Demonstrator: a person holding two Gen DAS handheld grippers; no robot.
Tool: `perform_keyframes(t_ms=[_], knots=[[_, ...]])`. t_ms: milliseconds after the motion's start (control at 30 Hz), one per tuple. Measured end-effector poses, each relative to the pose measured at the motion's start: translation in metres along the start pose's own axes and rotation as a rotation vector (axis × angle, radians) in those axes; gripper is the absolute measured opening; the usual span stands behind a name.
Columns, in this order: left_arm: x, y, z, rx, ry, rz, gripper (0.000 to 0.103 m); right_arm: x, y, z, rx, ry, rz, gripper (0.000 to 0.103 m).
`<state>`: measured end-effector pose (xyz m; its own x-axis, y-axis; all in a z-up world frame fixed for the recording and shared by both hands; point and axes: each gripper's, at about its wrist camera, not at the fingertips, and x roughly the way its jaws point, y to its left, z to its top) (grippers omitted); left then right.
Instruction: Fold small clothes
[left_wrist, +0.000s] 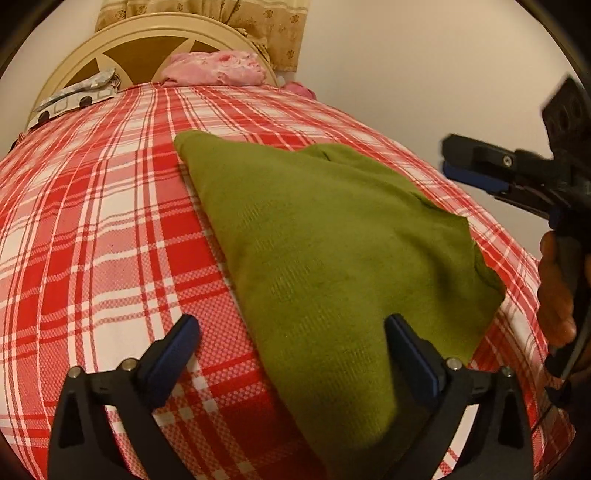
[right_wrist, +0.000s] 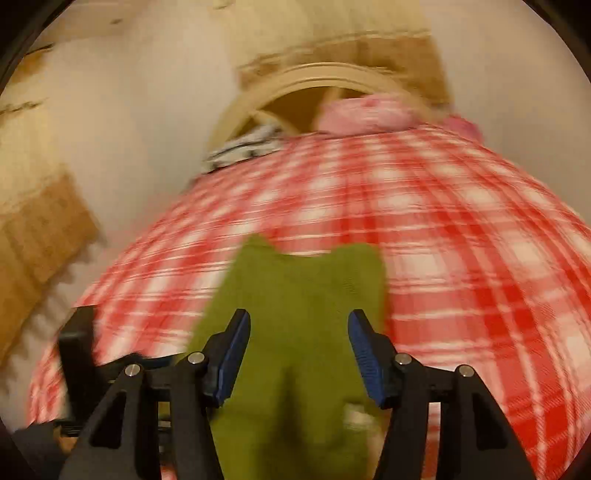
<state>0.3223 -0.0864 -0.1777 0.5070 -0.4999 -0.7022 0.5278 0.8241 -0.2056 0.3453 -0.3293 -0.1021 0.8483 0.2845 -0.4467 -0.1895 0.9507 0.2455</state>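
Note:
An olive green knit garment (left_wrist: 332, 236) lies flat on the red and white plaid bedcover (left_wrist: 92, 221), its near end reaching between my left gripper's jaws. My left gripper (left_wrist: 291, 328) stands wide open just above it, the left pad over the plaid and the right pad over the green cloth, gripping nothing. In the blurred right wrist view the right gripper (right_wrist: 297, 328) is open over the green garment (right_wrist: 295, 295), and its pads do not press on it. One of the right gripper's fingers (left_wrist: 476, 162) shows at the right edge, held by a hand (left_wrist: 554, 288).
A cream headboard (left_wrist: 155, 33) stands at the bed's far end with a pink bundle (left_wrist: 214, 70) and a patterned cloth (left_wrist: 74, 96) against it. A beige curtain (left_wrist: 258, 22) hangs behind. The bed's edge runs close on the right, by a plain wall (left_wrist: 424, 74).

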Motion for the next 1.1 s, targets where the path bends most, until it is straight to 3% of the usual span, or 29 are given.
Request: perform_keyframes(t_ms=[67,133,200,267,367,433,533,633,700,1000,1100], knots=[[0.001,-0.001,0.0,0.005,0.006,0.007,0.103,0.019,0.003,0.002,0.001,0.07,0.034,0.056],[0.001,-0.002,-0.001,0.006,0.01,0.009,0.103,0.048,-0.013,0.002,0.054,0.158,-0.042,0.056],[0.002,-0.003,-0.001,0.009,0.021,0.007,0.103,0.073,-0.04,-0.001,0.158,0.233,-0.064,0.056],[0.003,-0.004,-0.001,0.014,0.025,0.012,0.103,0.083,-0.053,0.003,0.164,0.239,-0.066,0.056],[0.004,-0.002,-0.001,0.005,0.027,0.003,0.103,0.083,-0.037,0.013,0.114,0.281,-0.13,0.056],[0.004,0.001,-0.001,-0.01,0.034,-0.012,0.103,0.07,-0.017,0.017,0.035,0.238,-0.186,0.056],[0.004,0.002,-0.003,-0.018,0.037,-0.021,0.103,0.053,0.017,0.012,-0.055,0.175,-0.114,0.056],[0.004,0.001,-0.003,-0.016,0.04,-0.017,0.103,0.066,0.044,-0.01,-0.166,0.242,-0.096,0.056],[0.006,0.0,-0.003,-0.014,0.052,-0.011,0.103,0.072,0.052,-0.026,-0.239,0.254,-0.147,0.057],[0.005,0.001,-0.004,-0.024,0.05,-0.027,0.103,0.058,0.037,-0.036,-0.231,0.213,-0.097,0.057],[0.004,0.003,-0.003,-0.035,0.045,-0.033,0.103,0.027,0.017,-0.021,-0.149,0.111,-0.073,0.057]])
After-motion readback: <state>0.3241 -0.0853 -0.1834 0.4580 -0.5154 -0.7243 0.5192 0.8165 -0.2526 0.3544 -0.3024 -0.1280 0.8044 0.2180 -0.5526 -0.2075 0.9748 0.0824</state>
